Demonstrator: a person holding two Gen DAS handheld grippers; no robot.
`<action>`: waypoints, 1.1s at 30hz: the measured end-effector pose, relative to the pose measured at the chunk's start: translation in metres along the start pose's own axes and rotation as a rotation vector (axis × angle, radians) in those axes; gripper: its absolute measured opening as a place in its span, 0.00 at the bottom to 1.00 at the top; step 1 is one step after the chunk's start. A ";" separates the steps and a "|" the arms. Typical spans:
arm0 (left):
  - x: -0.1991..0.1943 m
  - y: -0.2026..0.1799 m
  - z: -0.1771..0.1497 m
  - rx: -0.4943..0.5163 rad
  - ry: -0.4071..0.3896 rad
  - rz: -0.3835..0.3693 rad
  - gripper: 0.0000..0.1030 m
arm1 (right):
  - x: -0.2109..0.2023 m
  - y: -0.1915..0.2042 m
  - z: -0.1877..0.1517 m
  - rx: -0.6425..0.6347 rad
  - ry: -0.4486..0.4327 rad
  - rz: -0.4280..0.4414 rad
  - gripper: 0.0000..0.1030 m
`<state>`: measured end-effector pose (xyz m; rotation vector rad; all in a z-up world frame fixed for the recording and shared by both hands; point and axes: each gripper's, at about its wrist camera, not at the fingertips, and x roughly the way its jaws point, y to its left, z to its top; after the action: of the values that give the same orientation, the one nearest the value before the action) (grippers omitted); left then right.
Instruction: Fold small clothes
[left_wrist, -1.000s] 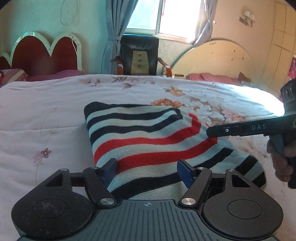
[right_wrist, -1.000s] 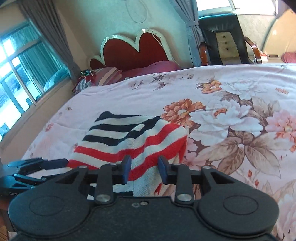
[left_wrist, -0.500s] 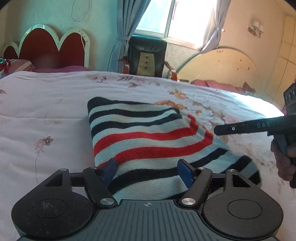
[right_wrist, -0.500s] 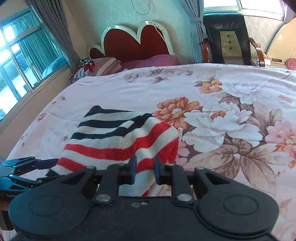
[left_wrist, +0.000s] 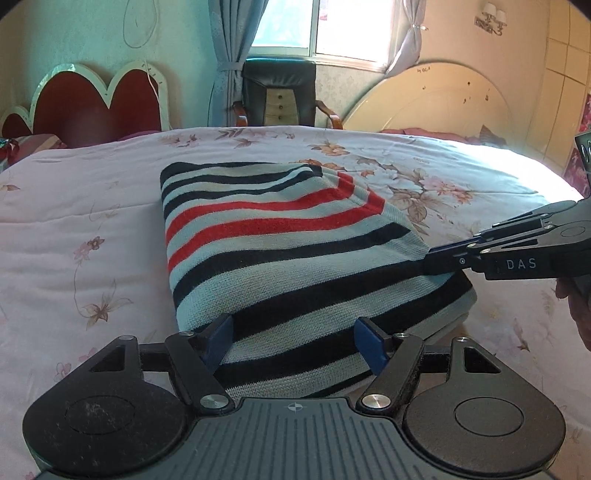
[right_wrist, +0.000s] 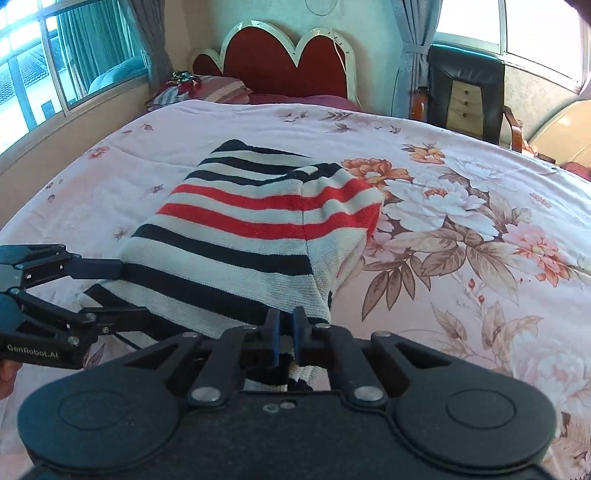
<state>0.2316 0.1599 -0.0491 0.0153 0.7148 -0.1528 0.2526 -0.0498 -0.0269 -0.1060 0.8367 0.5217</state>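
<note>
Pinching the striped knit sweater (right_wrist: 236, 236) edge, right gripper (right_wrist: 285, 334) jaws just closed on it, left gripper (left_wrist: 295, 343) wide open w/ folded hem btwn its fingers, not clamped; soft, light, floppy knit, so grab corners/hem on bedspread (right_wrist: 461, 229).

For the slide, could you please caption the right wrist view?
Right gripper shut on striped sweater hem atop floral bedspread.

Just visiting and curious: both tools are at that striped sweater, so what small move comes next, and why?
Probably close the left hand-held gripper: its jaws straddle the striped sweater's near edge without pinching, while the right hand-held gripper has just closed on its corner. Then both can lift.
</note>
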 end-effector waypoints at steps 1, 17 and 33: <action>0.000 -0.001 -0.002 0.006 -0.001 0.007 0.69 | 0.003 0.000 -0.001 0.001 0.001 -0.015 0.00; -0.066 -0.015 -0.011 -0.012 -0.062 0.085 0.71 | -0.054 0.026 -0.008 0.099 -0.100 -0.041 0.56; -0.216 -0.041 -0.059 -0.148 -0.174 0.131 1.00 | -0.193 0.082 -0.089 0.239 -0.123 -0.103 0.99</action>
<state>0.0267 0.1522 0.0488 -0.0915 0.5477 0.0248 0.0457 -0.0812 0.0636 0.1012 0.7628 0.3253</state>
